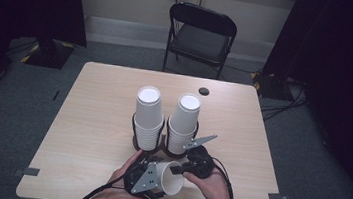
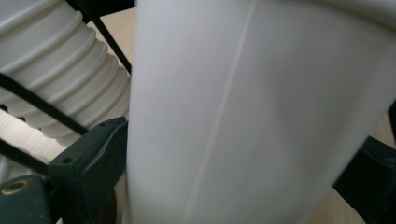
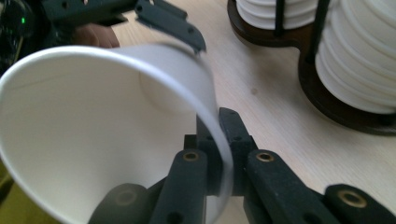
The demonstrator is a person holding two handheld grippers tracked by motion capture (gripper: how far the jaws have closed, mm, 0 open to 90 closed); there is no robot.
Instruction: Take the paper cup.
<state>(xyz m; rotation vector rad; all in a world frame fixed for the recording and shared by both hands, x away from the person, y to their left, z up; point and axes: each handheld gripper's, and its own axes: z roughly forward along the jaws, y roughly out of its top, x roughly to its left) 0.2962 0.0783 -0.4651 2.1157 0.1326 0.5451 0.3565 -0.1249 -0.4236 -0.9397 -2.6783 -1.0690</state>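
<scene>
right jaws: the right gripper (image 3: pixel 219 161) is pinched shut on the rim of the cup (image 3: pixel 88 130), one jaw inside the mouth and one outside, the wall nipped thin between them.
left jaws: the left gripper (image 1: pixel 148 179) stands wide, its jaws on either side of the cup's body; in the left gripper view the near jaw lies just beside the wall, and I cannot tell whether it presses. I read it as released, not a grip.
cup place: held in the air low over the near edge of the desk (image 1: pixel 86 119), between the two hands, just in front of the holder (image 1: pixel 151 147).
cup axis: long axis lies roughly level, running across the desk from the person's left to right.
cup pointing: mouth toward the right gripper and a little toward the person, base toward the left gripper.
stacks: two stacks (image 1: pixel 148 119) of upside-down cups stand side by side in the dark wire holder, bases up.
done: one cup is free of the stacks and is carried by the right gripper alone, as I judge it.
left: the cup is not set down or restacked; it would need turning off its side and placing, and the left gripper would need to draw clear of the body.
farther out: a black chair (image 1: pixel 201 34) stands behind the desk.
</scene>
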